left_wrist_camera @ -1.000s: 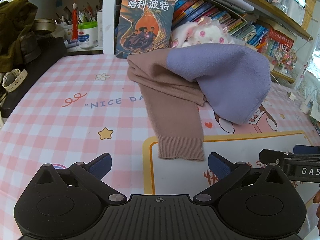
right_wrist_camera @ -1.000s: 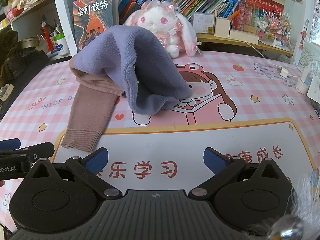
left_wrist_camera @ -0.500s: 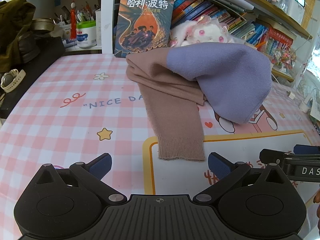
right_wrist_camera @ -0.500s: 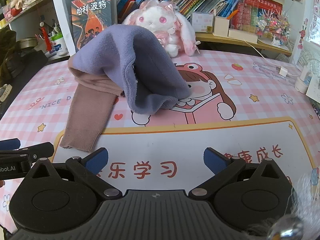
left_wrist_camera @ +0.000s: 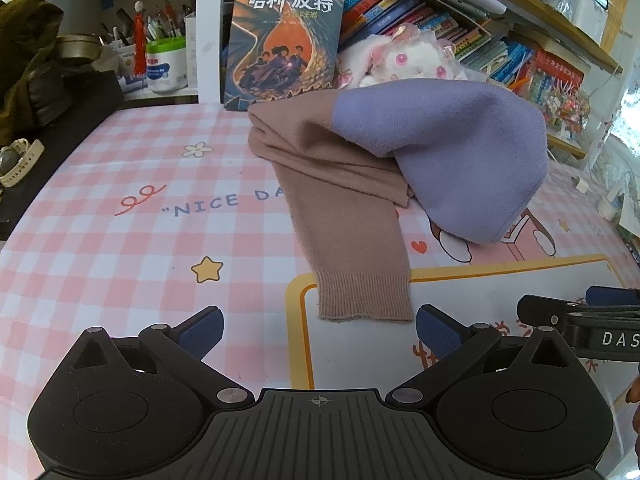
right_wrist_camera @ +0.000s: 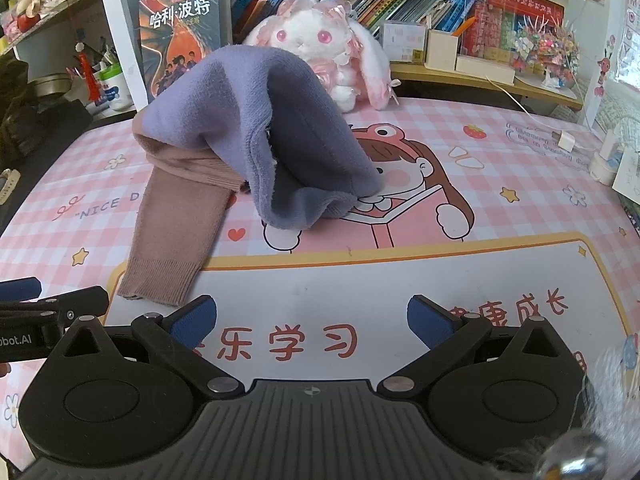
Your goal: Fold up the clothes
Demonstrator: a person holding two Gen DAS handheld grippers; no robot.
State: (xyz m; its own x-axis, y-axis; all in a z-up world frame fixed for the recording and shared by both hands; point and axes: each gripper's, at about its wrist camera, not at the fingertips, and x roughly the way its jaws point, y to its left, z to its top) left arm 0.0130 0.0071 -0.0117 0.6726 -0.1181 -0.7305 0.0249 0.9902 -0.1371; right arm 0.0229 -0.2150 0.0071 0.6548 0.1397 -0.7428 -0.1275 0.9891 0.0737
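Observation:
A sweater lies heaped on the pink checked table mat [left_wrist_camera: 132,248]. Its purple body [left_wrist_camera: 460,148] [right_wrist_camera: 256,120] is bunched up in a mound, and a tan-brown sleeve [left_wrist_camera: 352,232] [right_wrist_camera: 176,232] stretches toward me, ending in a ribbed cuff [left_wrist_camera: 364,300]. My left gripper [left_wrist_camera: 320,330] is open, the cuff lying just beyond and between its blue pads. My right gripper [right_wrist_camera: 312,320] is open over the white panel of the mat, with the sleeve off to its left and nothing between its fingers. Each gripper shows at the edge of the other's view.
A plush rabbit [right_wrist_camera: 320,48] and an upright book [left_wrist_camera: 284,40] stand behind the sweater, in front of shelves of books. A pen cup and jar [left_wrist_camera: 164,64] are at the back left. A watch [left_wrist_camera: 16,160] lies at the left edge, a charger [right_wrist_camera: 566,140] at the right.
Both views have drifted slightly; the sweater sits a touch lower and nearer in frame. The garment itself has not moved and both grippers stay open.

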